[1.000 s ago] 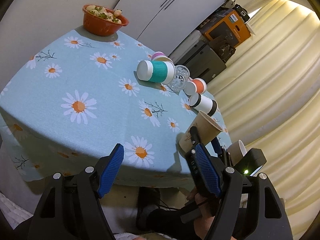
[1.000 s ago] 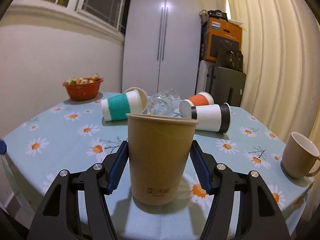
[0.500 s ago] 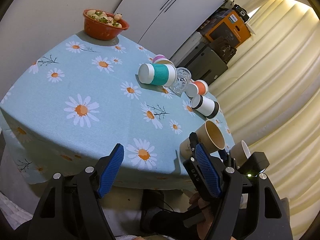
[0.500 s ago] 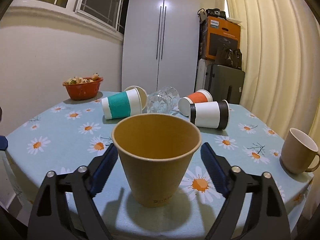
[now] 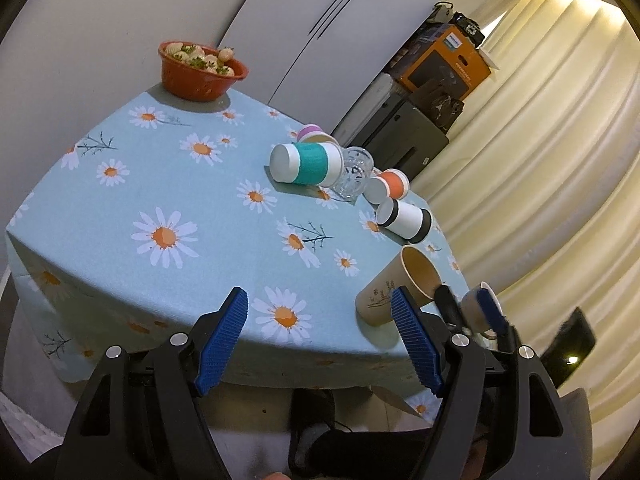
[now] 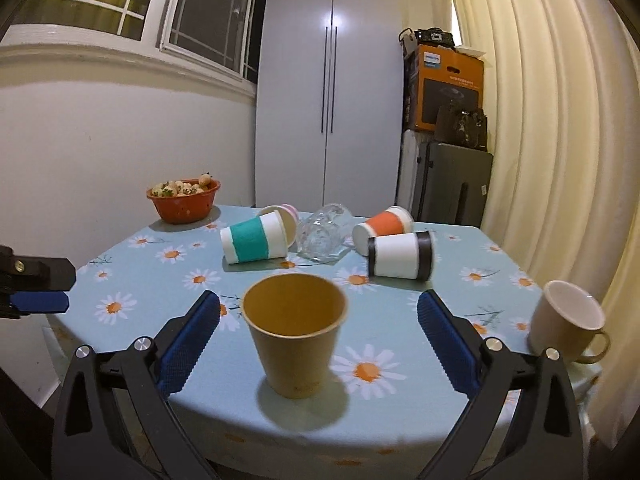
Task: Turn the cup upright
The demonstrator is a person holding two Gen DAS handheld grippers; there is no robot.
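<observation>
Both grippers, left (image 5: 320, 340) and right (image 6: 318, 338), hang spread and empty; brown paper cup (image 6: 295, 330) stands upright, likely light and crushable, so grip mid-wall gently.

Brown paper cup (image 6: 295, 334) — upright, mouth open — near table's front edge.

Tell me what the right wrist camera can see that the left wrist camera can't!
Only the right wrist view shows the window and the whole beige mug, handle included. Only the left wrist view shows the dark floor under the table edge, and the right tool from outside. Both show the brown paper cup standing upright, free between open fingers, the tipped-over cups, the glass and the orange bowl.
</observation>
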